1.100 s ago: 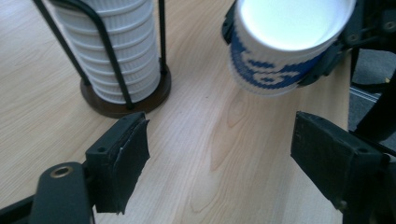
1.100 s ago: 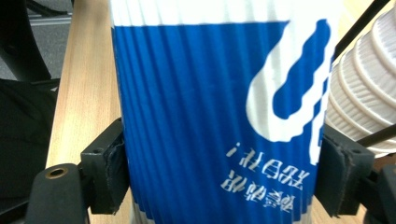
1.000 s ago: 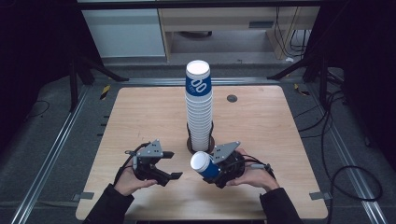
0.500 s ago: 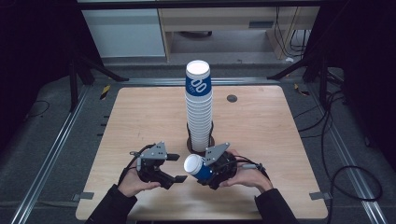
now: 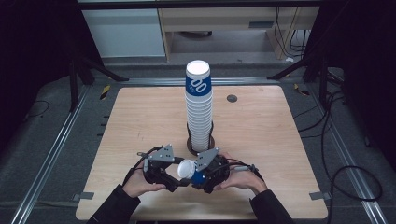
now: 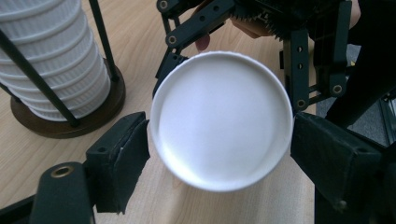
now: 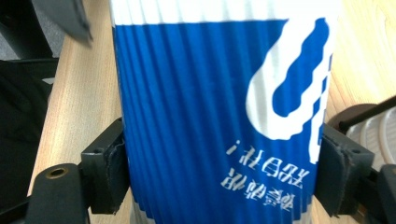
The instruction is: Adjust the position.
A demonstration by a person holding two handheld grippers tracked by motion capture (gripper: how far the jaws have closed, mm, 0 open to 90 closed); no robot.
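Note:
A blue ribbed paper cup (image 5: 198,177) with white print lies on its side near the table's front edge. My right gripper (image 5: 200,175) is shut on its body, pads pressed on both flanks (image 7: 219,173). The cup's white mouth (image 6: 222,119) faces my left gripper (image 5: 179,179), whose jaws stand on either side of the rim with the pads (image 6: 125,156) right at its edge; the rim stays round. Whether those pads touch it I cannot tell. A hand holds each gripper.
A tall stack of the same cups (image 5: 199,107) stands upright in a wire holder with a dark round base (image 5: 191,146), just behind both grippers. The stack's lower cups (image 6: 51,60) sit close to my left gripper. A small dark disc (image 5: 231,98) lies far right.
The right gripper has carried the cup leftward and slightly down to meet the left gripper. The cup's mouth now sits between the left jaws. The left gripper has barely moved.

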